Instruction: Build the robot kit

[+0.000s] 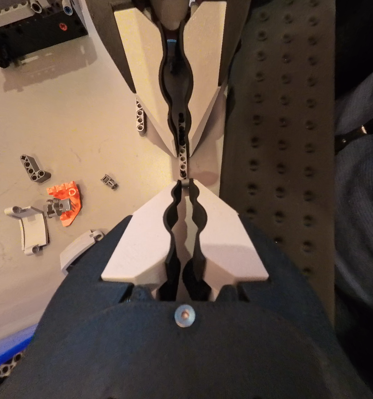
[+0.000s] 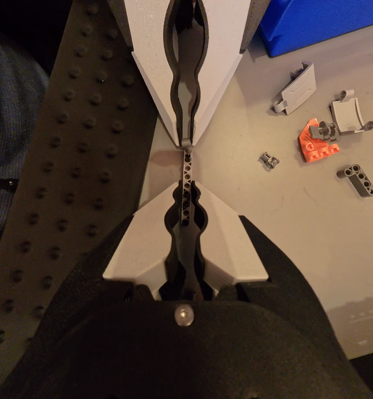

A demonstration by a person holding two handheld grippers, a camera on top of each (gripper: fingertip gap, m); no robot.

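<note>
My two grippers meet tip to tip above a pale table. My left gripper (image 1: 185, 182) is shut on a small grey connector (image 1: 185, 184), which also shows in the right wrist view (image 2: 187, 143). My right gripper (image 2: 186, 185) is shut on a long grey beam with holes (image 2: 187, 172). The beam's free end touches the connector. In the left wrist view the right gripper (image 1: 183, 154) comes in from the top with the beam (image 1: 182, 160). The left gripper (image 2: 187, 141) shows at the top of the right wrist view.
A black studded mat (image 1: 278, 151) lies beside the grippers. Loose parts lie on the table: an orange piece (image 1: 67, 200), grey curved panels (image 1: 33, 228), a dark L-shaped beam (image 1: 34, 169), a short beam (image 1: 140, 116). A black model (image 1: 30, 32) and a blue bin (image 2: 321, 23) stand farther off. My left and right fingertips are right by each other. Both grippers' tips are roughly 11 cm from the orange piece (image 1: 67, 200). Look for it in the right wrist view (image 2: 314, 136) too.
</note>
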